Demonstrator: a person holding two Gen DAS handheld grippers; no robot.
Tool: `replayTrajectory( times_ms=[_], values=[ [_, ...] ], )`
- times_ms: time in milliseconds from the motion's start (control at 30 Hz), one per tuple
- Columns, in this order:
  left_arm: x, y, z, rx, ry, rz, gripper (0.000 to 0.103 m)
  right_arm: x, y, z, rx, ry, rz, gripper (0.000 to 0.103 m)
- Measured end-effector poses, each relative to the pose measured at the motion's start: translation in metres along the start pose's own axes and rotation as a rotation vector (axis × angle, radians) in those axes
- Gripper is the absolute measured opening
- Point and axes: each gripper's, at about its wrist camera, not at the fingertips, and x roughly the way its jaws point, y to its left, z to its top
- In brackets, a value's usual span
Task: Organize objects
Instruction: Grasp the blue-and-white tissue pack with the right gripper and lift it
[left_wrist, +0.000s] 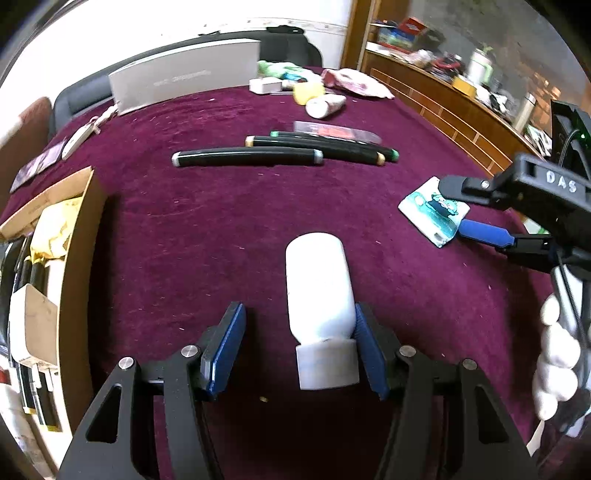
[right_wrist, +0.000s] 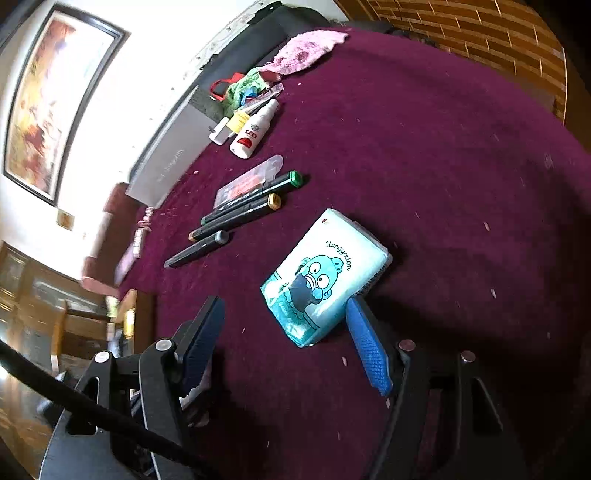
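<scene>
1. Clutter on the purple cloth (left_wrist: 229, 221) is what needs sorting: a white bottle (left_wrist: 319, 288), a tissue pack (right_wrist: 325, 277), three markers (left_wrist: 247, 157) and a far heap of small items.

2. White bottle lies on its side, cap (left_wrist: 328, 363) toward the left gripper (left_wrist: 299, 347), and sits between the blue pads. The right-hand pad touches its shoulder; the left-hand pad stands clear, so the jaws are partly open and nothing is clamped. My guess is that it lies lengthwise like this so the pads can close across its narrow body.

3. Cardboard box (left_wrist: 79, 258) stands at the left edge of the cloth, already holding dark pens and a yellow bag; it looks like the place things go.

4. Right gripper (right_wrist: 284, 332) hangs over the tissue pack with jaws wide. One blue pad is at the pack's near corner, the other well off to the side. It grips nothing.

5. Markers lie side by side, roughly parallel, beside a clear packet (right_wrist: 251, 181), which reads as a group already laid out.

6. Writing: the tissue pack says "Hangyodon" above a blue cartoon fish; the right gripper's body shows "DAS" in the left view. The spray bottle (right_wrist: 255, 129) has a red label I cannot read, and the grey box (left_wrist: 184, 79) has print too blurred to make out.
</scene>
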Motion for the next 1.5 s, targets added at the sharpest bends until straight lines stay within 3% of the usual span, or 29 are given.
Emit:
replayTrajectory(
  times_ms=[200, 333, 467, 533, 600, 633, 800, 1000, 1033, 1100, 1133, 1500],
  values=[
    [0.008, -0.003, 0.009, 0.021, -0.003, 0.021, 0.054, 0.019, 0.016, 0.004, -0.055, 0.003, -0.119, 0.068],
    [0.011, -0.006, 0.010, 0.026, -0.010, 0.021, 0.061, 0.019, 0.010, 0.012, 0.019, -0.029, -0.153, 0.068],
    [0.013, -0.013, 0.008, 0.064, -0.032, 0.047, 0.063, 0.020, 0.009, 0.020, 0.071, -0.029, -0.185, 0.068],
    [0.010, -0.013, 0.008, 0.066, -0.040, 0.014, 0.057, 0.025, 0.016, 0.023, 0.055, -0.025, -0.216, 0.068],
    [0.008, -0.014, 0.007, 0.078, -0.045, 0.004, 0.034, 0.031, 0.020, 0.028, 0.050, -0.026, -0.239, 0.069],
    [0.007, -0.013, 0.007, 0.080, -0.044, -0.002, 0.031, 0.034, 0.023, 0.031, 0.049, -0.027, -0.252, 0.069],
    [0.007, -0.013, 0.008, 0.081, -0.039, -0.005, 0.030, 0.050, 0.036, 0.043, -0.002, -0.011, -0.326, 0.071],
    [0.008, -0.019, 0.007, 0.096, -0.039, 0.027, 0.032, 0.065, 0.054, 0.038, -0.161, 0.009, -0.466, 0.072],
    [0.008, -0.019, 0.007, 0.098, -0.040, 0.029, 0.032, 0.068, 0.057, 0.037, -0.190, 0.012, -0.489, 0.071],
    [0.008, -0.017, 0.007, 0.094, -0.041, 0.018, 0.031, 0.069, 0.059, 0.034, -0.230, 0.010, -0.532, 0.051],
    [0.007, -0.015, 0.007, 0.088, -0.042, 0.007, 0.031, 0.068, 0.059, 0.033, -0.247, 0.006, -0.542, 0.050],
    [-0.019, -0.020, -0.009, 0.116, -0.080, 0.001, 0.029, 0.027, 0.043, 0.011, -0.220, 0.020, -0.380, 0.046]
  ],
)
